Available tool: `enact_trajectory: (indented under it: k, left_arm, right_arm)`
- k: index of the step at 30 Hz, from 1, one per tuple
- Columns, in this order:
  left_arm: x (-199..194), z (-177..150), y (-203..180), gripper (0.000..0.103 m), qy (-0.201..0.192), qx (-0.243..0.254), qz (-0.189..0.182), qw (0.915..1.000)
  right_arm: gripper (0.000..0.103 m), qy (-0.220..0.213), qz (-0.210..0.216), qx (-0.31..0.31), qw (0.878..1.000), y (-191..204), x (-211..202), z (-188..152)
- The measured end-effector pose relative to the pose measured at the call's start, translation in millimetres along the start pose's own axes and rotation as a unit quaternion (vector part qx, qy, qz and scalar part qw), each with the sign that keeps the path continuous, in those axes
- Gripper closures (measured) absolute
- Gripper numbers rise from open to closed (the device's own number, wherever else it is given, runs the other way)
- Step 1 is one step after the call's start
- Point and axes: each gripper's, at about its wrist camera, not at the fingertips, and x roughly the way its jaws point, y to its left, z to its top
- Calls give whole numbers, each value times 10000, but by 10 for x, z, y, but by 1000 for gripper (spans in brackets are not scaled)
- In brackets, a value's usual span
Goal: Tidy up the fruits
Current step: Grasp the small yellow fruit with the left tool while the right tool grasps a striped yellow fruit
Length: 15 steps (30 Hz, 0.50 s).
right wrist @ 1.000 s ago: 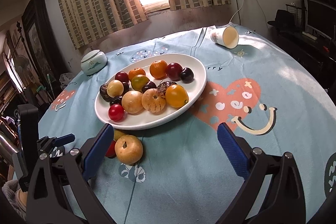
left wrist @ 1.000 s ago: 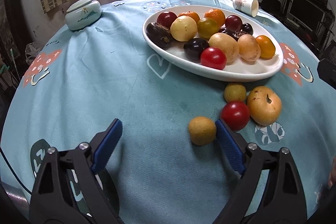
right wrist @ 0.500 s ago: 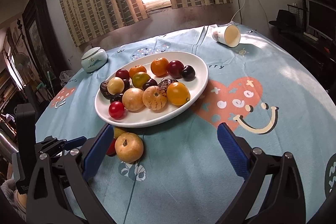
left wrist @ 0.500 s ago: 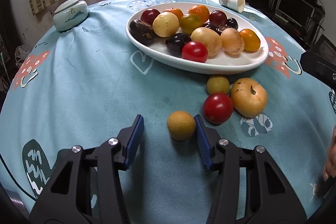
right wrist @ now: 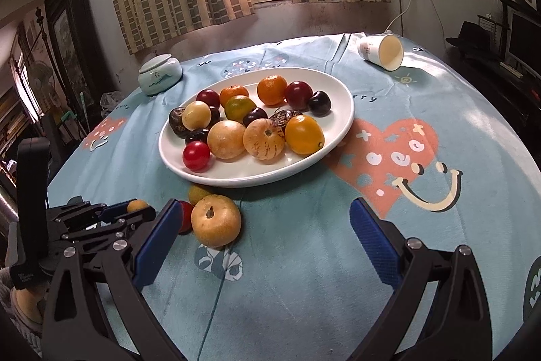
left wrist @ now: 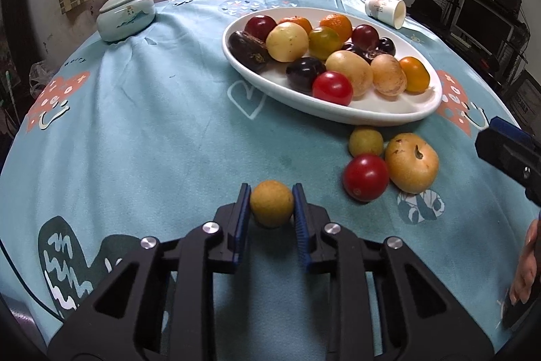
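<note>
your left claw (left wrist: 271, 205) has just been closing and now pinches the small yellow-brown fruit (left wrist: 271, 203) between its pads, low over the desk (left wrist: 152, 141), with the white oval plate (left wrist: 338, 114) ahead and to its right, long axis slanting away to the left. your right claw (right wrist: 263, 225) gapes wide and empty, nearer the pear-like fruit (right wrist: 216, 220). the plate already holds over a dozen fruits; three more lie by its near rim.

Small yellow-brown fruit (left wrist: 271, 203), upright, on tablecloth (left wrist: 152, 141)
</note>
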Motion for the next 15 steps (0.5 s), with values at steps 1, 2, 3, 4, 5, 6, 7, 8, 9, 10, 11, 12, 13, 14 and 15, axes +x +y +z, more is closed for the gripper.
enact_trajectory:
  k: [1,2,3,4,5,6,7,8,9,10,11,12,13,14,15]
  left_arm:
    - [3,6,29,78,3,-49,33,10000]
    - [8,7,52,78,14,-99,22,9999]
    - [10,16,64,78,15,-118,7,9999]
    - [11,17,61,78,14,-104,24,9999]
    - [12,16,51,78,15,-77,51,10000]
    - [13,18,43,78,15,-56,72,10000]
    - [12,18,44,78,15,-56,72,10000]
    - [13,17,42,78,15,-64,64,10000]
    - [13,16,39,78,16,-66,63,10000]
    - [13,15,39,78,15,-55,77,10000]
    - [15,16,35,78,15,-38,95,9999]
    - [15,15,29,78,15,-24,111,9999]
    - [15,15,28,78,14,-18,118,9999]
    - [17,15,29,78,14,-17,121,9999]
    - [17,15,28,78,14,-15,123,9999]
  right_arm:
    - [4,59,13,-95,9999,36,24,-15]
    - [4,129,17,-211,9997,81,52,-34]
    - [4,211,-8,-350,9992,130,88,-59]
    - [4,300,-47,-492,9983,182,129,-86]
    - [4,373,-80,-616,9974,223,164,-116]
    - [4,418,-105,-712,9965,262,191,-140]
    - [4,463,-111,-780,9958,287,210,-148]
    - [4,464,-98,-796,9957,293,212,-150]
    - [4,445,-98,-769,9960,284,206,-149]
    - [4,431,-104,-728,9964,269,203,-145]
    - [4,436,-104,-685,9966,254,208,-141]
    - [7,457,-92,-645,9968,241,220,-133]
    - [10,482,-71,-620,9969,238,234,-128]
    - [12,516,-50,-606,9968,239,252,-124]
    - [12,555,-26,-604,9966,249,271,-119]
